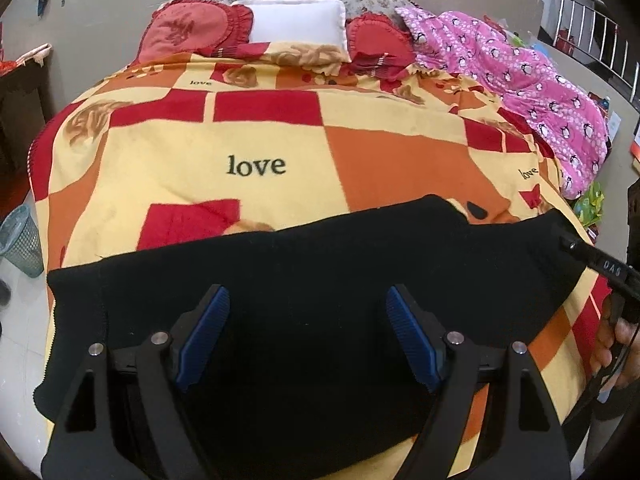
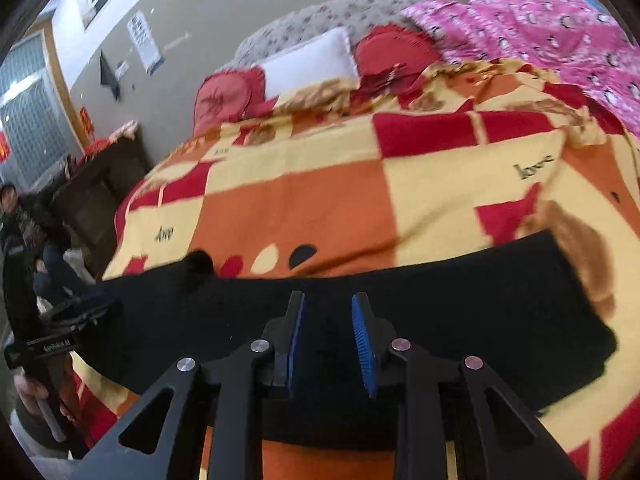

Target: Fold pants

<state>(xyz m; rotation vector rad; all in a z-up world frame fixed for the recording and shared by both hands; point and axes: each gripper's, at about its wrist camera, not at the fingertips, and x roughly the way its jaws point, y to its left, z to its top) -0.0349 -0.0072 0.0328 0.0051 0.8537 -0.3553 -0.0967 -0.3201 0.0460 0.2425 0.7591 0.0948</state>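
Note:
Black pants [image 1: 320,248] lie flat across the near end of a bed, on a red, orange and yellow checked blanket [image 1: 256,128]. My left gripper [image 1: 307,290] hovers over the middle of the pants, its blue pads wide apart and nothing between them. My right gripper [image 2: 329,296] stands over the pants [image 2: 480,300] near their right end, its jaws a little apart with only cloth showing below the gap. One black finger [image 1: 600,266] of the right gripper reaches in at the pants' right edge in the left wrist view. The left gripper's body [image 2: 76,312] shows at the pants' left end.
A white pillow [image 1: 298,26] and red cushions [image 1: 188,32] lie at the head of the bed, a pink quilt [image 1: 540,92] along its right side. A grey mesh bin [image 1: 22,240] stands on the floor at left. A dark cabinet [image 2: 104,184] and a seated person [image 2: 24,220] are beyond it.

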